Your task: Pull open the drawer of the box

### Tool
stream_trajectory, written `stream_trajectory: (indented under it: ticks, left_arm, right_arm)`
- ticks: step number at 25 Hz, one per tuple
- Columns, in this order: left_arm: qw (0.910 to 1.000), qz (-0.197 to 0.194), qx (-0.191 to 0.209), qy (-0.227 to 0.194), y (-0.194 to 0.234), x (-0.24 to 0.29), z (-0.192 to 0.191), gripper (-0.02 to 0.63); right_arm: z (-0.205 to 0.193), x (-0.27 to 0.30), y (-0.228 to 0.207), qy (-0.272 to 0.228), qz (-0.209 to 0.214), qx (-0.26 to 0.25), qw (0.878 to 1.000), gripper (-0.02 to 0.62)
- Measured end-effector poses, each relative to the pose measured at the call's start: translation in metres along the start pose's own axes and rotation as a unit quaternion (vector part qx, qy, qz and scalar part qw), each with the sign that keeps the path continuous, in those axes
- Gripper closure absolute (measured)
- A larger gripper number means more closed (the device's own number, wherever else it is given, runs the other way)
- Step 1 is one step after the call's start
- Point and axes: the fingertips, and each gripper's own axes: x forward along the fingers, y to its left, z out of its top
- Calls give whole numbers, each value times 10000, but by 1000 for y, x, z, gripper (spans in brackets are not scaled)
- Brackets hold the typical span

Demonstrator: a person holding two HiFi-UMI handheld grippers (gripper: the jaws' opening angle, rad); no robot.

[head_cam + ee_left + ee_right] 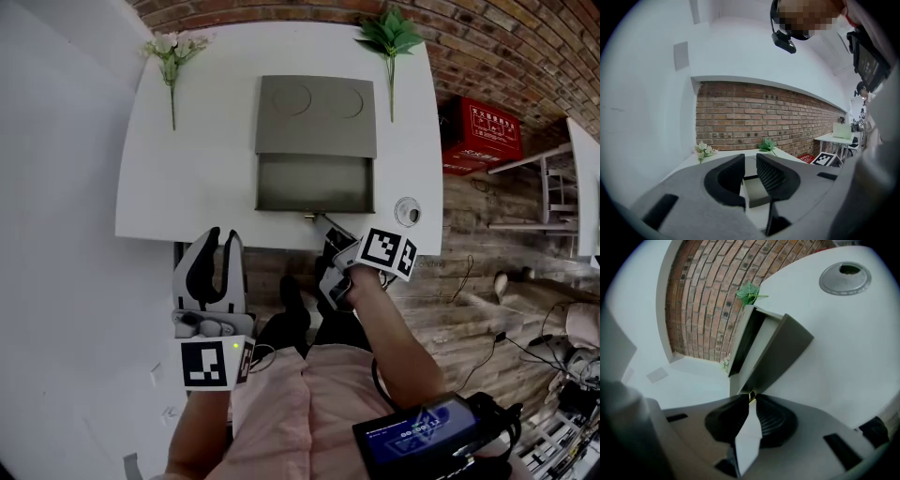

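Where white table point(169, 197) carries grey box point(316, 117) at centre, drawer point(314, 183) stands pulled out toward near edge, interior exposed. Left gripper point(222, 236): off table, below near edge, jaws narrowly apart, nothing between. Right gripper point(322, 225): at drawer front, jaws nearly together, gripping. Round metal disc point(407, 210): on table, just right of drawer. Small handle point(750, 396) on drawer front: pinched between right gripper's jaws.

Straight ahead of my right gripper point(320, 226), the pulled-out drawer point(314, 183) and its box point(316, 117) block the way. Ahead of my left gripper point(220, 236), the white table point(202, 178) lies bare up to the flower sprig point(171, 56). A round grommet point(407, 210) sits just right of my right gripper.
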Motion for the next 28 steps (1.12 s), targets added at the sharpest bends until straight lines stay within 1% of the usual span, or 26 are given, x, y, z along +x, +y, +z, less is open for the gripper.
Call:
stream_trajectory:
  ticks: [19, 21, 23, 28]
  left_arm:
    - [10000, -12, 32, -24, -5, -5, 3, 522]
    - [10000, -17, 35, -46, -4, -4, 3, 522]
    - [10000, -23, 36, -74, -4, -4, 3, 522]
    - [9998, -64, 42, -204, -5, -6, 10, 522]
  right_arm:
    - [-5, -3, -4, -9, -12, 73, 10000, 540]
    - [-4, -2, -4, -33, 21, 86, 10000, 533]
    - [-4, -2, -3, -39, 60, 61, 10000, 491]
    - [-18, -16, -3, 43, 16, 72, 10000, 463]
